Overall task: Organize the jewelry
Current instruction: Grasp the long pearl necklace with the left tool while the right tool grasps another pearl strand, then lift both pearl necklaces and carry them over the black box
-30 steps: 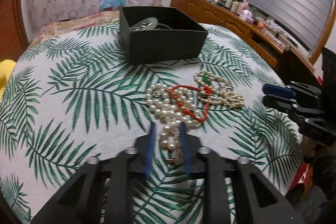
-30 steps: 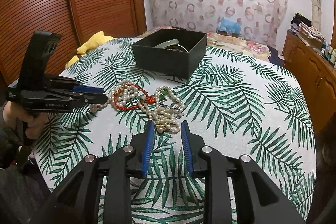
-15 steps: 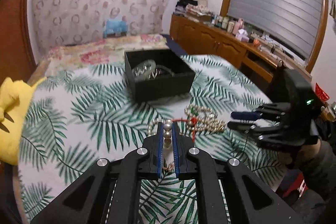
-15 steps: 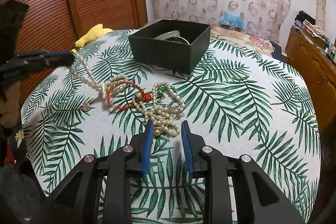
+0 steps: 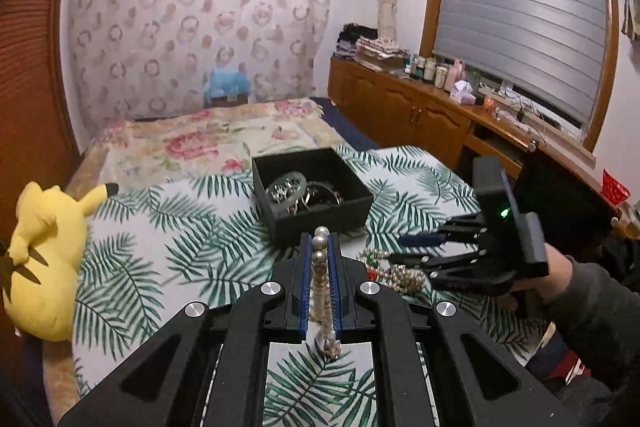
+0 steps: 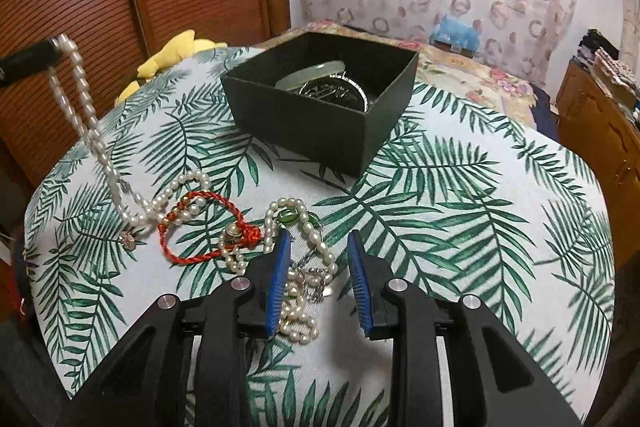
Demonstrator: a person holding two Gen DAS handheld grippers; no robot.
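A: Left hand-held gripper [image 5: 320, 247] status?

B: Pressed together on the pearl necklace [image 6: 76, 87]. Strand is lifted at one end; its long axis is slanted down to the desk [image 6: 460, 227], w/ the lower end resting by the red cord bracelet [image 6: 200, 227].

A: And the black box [image 6: 320, 115]?

B: Straight ahead of the left hand-held gripper, just beyond its tips, open side up, a green bangle [image 6: 316, 73] seen inside.

A: Right hand-held gripper [image 6: 318, 279]?

B: Spread apart, nothing pinched, held low over the remaining pearl pile [image 6: 298, 283]. Left is judged nearer the box, so a fwd carry is called for.
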